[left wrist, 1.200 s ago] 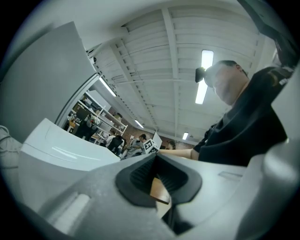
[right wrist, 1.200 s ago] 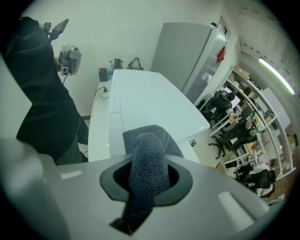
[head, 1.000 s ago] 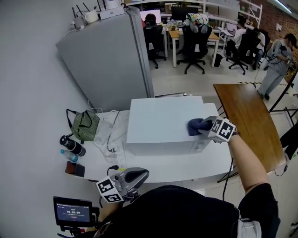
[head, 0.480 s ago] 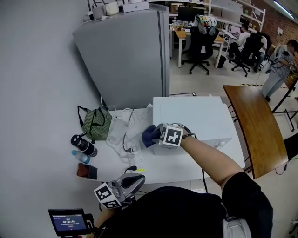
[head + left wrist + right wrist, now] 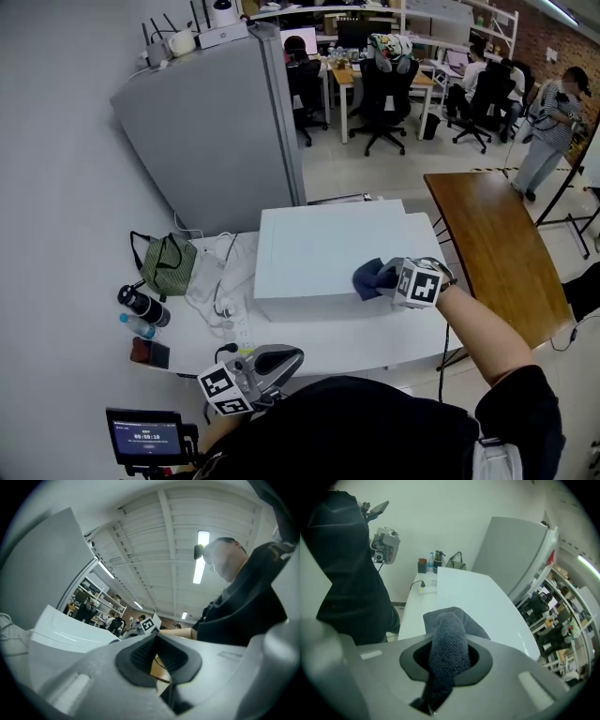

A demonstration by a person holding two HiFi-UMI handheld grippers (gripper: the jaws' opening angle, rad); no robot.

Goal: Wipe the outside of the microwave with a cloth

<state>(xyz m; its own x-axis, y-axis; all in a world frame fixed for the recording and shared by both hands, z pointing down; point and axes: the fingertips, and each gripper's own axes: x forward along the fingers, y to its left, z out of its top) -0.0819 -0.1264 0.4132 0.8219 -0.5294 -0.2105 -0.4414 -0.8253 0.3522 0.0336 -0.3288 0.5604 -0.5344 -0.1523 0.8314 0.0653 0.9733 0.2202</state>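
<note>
Lowest in the head view, close against the dark sleeve: left claw, tips pressed together on nothing, aimed toward the right of the frame. Same reading from the left gripper view, with no gap between the dark pads. Just left of it, at the bottom left corner, a small lit screen.

Next out, the white bench, with a power strip near its front edge.

On the bench, the white microwave: long axis across the frame, left to right, front face turned toward the bottom edge. On its top, near the front right corner, the dark blue cloth, clamped in the right claw and sticking out toward the left of the frame. In the right gripper view, cloth bunched into a roll along the claw and spreading flat onto the white top beyond.

Against half a second ago: cloth and right claw then at the microwave's left front corner, now across at the right. Left claw low at the bottom of the frame, as before.

Left of the microwave, two bottles and a green bag. Right of the bench, a wooden tabletop. Behind, at upper left, a grey fridge.
</note>
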